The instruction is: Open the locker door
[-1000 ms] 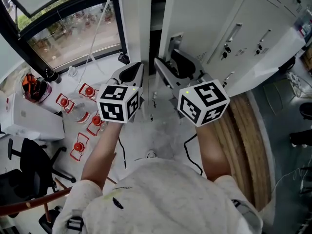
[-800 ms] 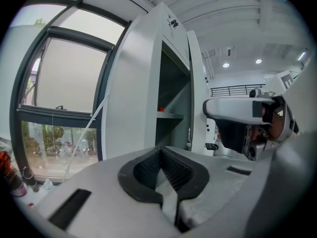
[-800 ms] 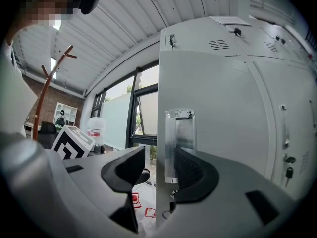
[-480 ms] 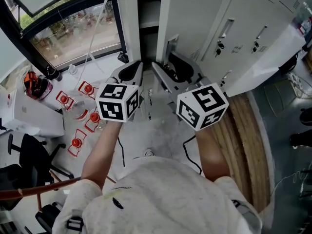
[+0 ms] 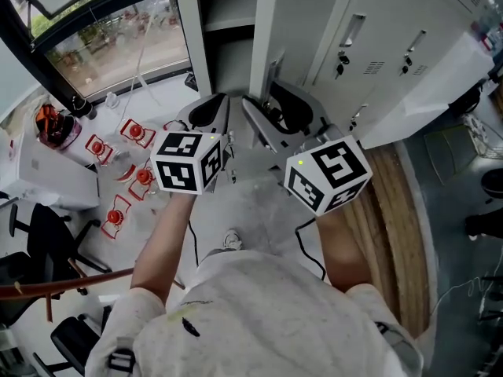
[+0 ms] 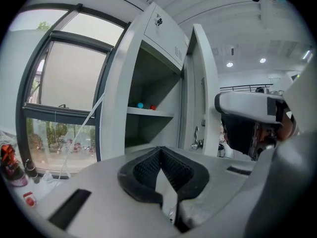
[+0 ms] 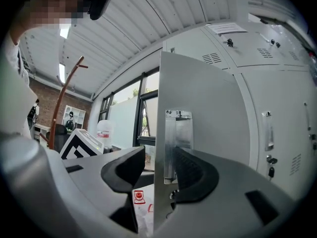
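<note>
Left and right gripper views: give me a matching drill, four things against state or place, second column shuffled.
Things:
1. left gripper
2. right gripper
3. door
4. blue ball

States or places:
a. on the shelf
b. jaws together, nothing between them
c. swung open
d. door edge between its jaws

Pairs: 1-b, 2-d, 3-c, 4-a

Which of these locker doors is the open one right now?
The leftmost door, nearest the window: it stands swung out, its edge between the right gripper's parted jaws. The doors to its right sit flush and closed.
</note>
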A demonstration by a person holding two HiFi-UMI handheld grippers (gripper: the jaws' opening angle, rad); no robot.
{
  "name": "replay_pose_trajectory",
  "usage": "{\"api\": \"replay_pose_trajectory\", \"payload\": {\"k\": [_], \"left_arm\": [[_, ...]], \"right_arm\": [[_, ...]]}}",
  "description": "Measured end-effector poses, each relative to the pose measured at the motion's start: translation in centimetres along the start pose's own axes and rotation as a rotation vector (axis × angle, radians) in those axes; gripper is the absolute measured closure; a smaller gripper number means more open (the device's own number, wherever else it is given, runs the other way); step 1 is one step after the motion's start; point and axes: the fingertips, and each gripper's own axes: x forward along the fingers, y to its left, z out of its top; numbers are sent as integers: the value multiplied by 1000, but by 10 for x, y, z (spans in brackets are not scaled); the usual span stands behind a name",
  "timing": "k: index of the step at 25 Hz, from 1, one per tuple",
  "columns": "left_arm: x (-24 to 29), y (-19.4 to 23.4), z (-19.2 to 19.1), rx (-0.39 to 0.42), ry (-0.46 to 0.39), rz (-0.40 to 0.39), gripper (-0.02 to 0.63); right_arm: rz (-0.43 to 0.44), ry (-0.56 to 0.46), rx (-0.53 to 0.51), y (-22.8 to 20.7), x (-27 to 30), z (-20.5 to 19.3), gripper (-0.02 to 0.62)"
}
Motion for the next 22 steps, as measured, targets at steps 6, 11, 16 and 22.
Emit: {"api": "replay_pose_trajectory", "payload": {"k": [6, 11, 16, 22], "left_arm": [[-2, -22, -2, 4, 5, 6, 600], [-3, -35, -1, 15, 5, 8, 600], [-1, -46, -1, 28, 12, -3, 600], [5, -57, 2, 42, 16, -32, 600]], "right_arm": [[-5, -8, -2, -6, -22, 1, 425], [-14, -19, -3, -11, -34, 1, 433], [-31, -18, 5, -16, -44, 1, 434], [-88, -5, -2, -22, -53, -2, 434]]}}
